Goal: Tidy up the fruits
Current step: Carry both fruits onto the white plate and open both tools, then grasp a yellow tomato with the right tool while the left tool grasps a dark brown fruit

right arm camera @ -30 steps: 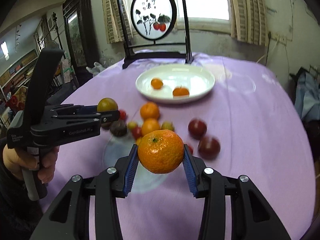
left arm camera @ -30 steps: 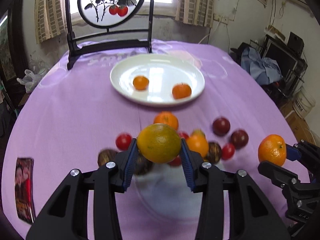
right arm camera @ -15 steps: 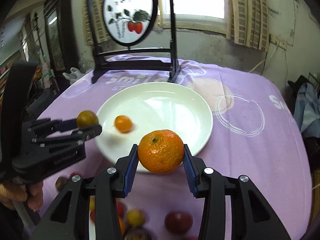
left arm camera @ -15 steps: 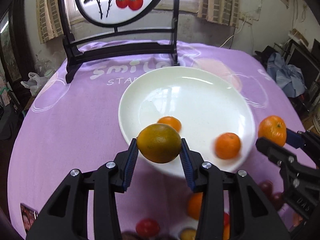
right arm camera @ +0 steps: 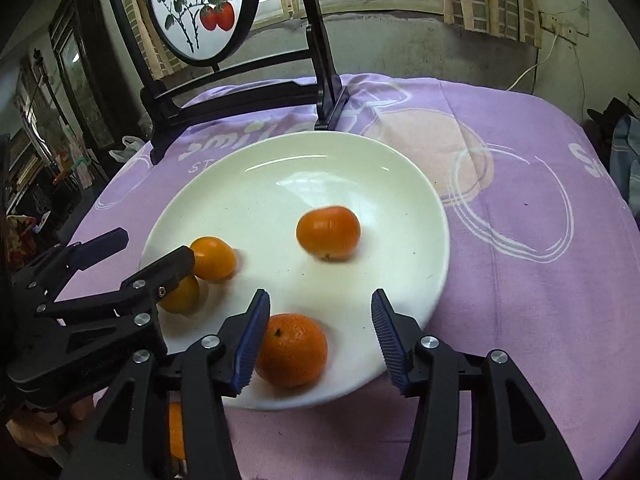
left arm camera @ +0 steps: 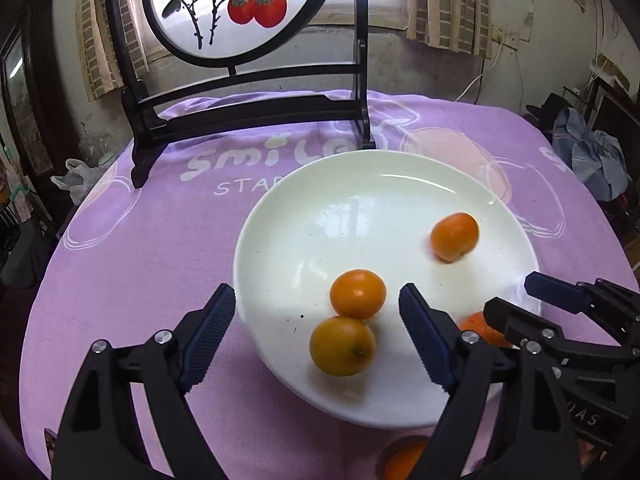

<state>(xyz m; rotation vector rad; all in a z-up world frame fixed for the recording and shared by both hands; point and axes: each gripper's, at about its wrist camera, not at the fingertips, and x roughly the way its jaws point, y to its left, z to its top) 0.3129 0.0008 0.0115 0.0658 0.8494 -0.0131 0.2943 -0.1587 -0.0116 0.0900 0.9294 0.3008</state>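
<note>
A white plate [left arm camera: 280,216] [right arm camera: 400,184] on the purple tablecloth holds several citrus fruits. My left gripper [left arm camera: 318,330] is open over the plate's near rim, with a yellow-green orange [left arm camera: 342,346] lying free between its fingers beside a small orange [left arm camera: 357,294]. Another orange [left arm camera: 454,236] lies further right. My right gripper [right arm camera: 318,336] is open, with a mandarin [right arm camera: 292,354] lying on the plate against its left finger. In the right wrist view the left gripper [right arm camera: 116,256] partly hides the yellow-green orange [right arm camera: 180,294].
A black wooden stand with a round persimmon painting [left arm camera: 248,4] stands behind the plate. Another orange [left arm camera: 404,458] lies on the cloth below the plate's near rim. Clutter and clothes [left arm camera: 592,156] sit beyond the table's right edge.
Both grippers have moved forward over the plate and opened. The yellow-green orange and the mandarin have left the fingers and lie on the plate.
</note>
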